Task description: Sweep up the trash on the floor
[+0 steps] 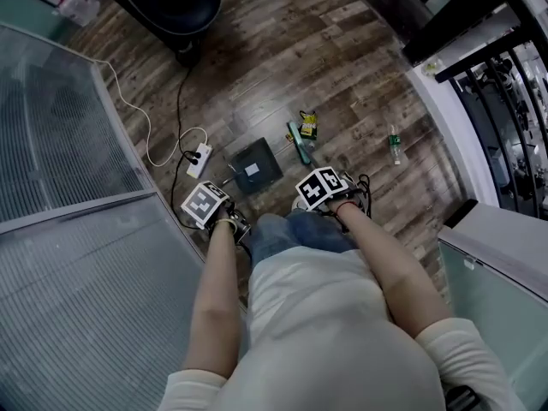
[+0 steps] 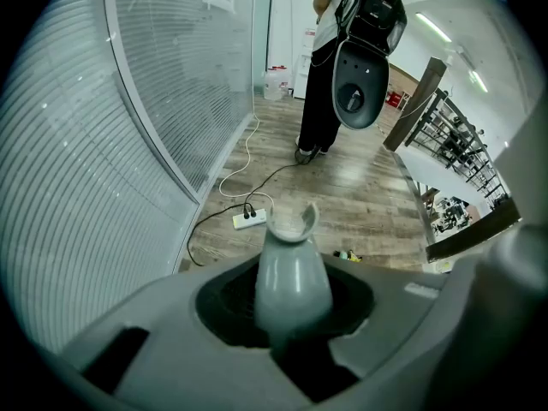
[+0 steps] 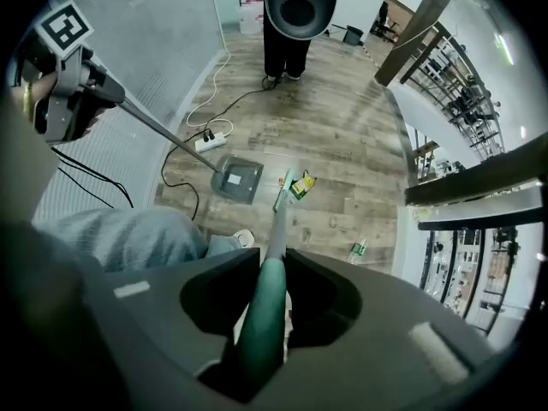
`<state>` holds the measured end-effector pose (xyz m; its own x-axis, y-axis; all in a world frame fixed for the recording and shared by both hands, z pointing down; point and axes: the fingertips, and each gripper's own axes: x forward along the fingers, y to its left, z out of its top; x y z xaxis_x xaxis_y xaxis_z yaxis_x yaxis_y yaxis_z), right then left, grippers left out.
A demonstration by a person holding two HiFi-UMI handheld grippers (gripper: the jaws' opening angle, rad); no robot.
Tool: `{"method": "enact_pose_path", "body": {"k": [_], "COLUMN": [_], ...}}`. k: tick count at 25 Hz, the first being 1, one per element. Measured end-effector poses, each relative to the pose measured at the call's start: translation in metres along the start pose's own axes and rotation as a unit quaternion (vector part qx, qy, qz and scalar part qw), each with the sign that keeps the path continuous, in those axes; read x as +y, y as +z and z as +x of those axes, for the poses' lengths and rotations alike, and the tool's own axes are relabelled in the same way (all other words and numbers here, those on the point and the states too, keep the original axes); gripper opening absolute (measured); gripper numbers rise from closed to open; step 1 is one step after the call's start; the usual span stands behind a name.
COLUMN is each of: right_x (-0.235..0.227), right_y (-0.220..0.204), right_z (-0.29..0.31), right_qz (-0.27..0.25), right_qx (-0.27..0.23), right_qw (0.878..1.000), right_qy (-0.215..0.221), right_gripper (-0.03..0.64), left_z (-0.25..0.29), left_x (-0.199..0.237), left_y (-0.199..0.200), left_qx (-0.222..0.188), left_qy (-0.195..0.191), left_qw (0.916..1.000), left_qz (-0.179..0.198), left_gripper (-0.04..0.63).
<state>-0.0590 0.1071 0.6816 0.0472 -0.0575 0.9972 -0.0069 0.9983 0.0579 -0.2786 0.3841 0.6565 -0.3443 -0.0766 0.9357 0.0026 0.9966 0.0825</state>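
My left gripper [image 1: 211, 206] [image 2: 288, 319] is shut on the grey dustpan handle [image 2: 291, 274]. Its thin rod runs down to the dark grey dustpan [image 1: 255, 165] [image 3: 237, 178], which rests on the wood floor. My right gripper [image 1: 323, 189] [image 3: 264, 332] is shut on the green broom handle [image 3: 265, 311]. The broom head [image 1: 298, 143] [image 3: 282, 190] lies on the floor right of the dustpan. A yellow snack wrapper [image 1: 308, 125] [image 3: 301, 187] sits just beyond the broom head. Farther right lies a green bottle [image 1: 394, 145] [image 3: 358, 249].
A white power strip [image 1: 199, 159] [image 2: 249, 218] with trailing cables lies left of the dustpan, by a curved glass wall [image 1: 60, 144]. Ahead are a black chair base [image 1: 184, 11] and a standing person [image 2: 318, 101]. Black railing [image 1: 505, 92] borders the right side.
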Motion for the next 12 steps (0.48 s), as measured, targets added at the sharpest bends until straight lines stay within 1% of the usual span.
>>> {"method": "enact_pose_path", "body": {"k": [4, 9, 12], "right_x": [0.009, 0.021, 0.025], "right_y": [0.006, 0.004, 0.004], "right_z": [-0.002, -0.003, -0.006], "right_qz": [-0.020, -0.053, -0.064], "right_qx": [0.003, 0.006, 0.007], "right_qw": [1.000, 0.999, 0.998], "right_qy": [-0.001, -0.001, 0.002], "right_gripper": [0.101, 0.101, 0.101], "left_z": [0.001, 0.001, 0.000], "left_x": [-0.002, -0.001, -0.002], "left_y": [0.003, 0.001, 0.002], "left_qx": [0.000, -0.001, -0.001], "left_qy": [0.000, 0.000, 0.000], "left_qw": [1.0000, 1.0000, 1.0000], "left_qz": [-0.001, 0.000, 0.001], "left_gripper": [0.092, 0.094, 0.094]}}
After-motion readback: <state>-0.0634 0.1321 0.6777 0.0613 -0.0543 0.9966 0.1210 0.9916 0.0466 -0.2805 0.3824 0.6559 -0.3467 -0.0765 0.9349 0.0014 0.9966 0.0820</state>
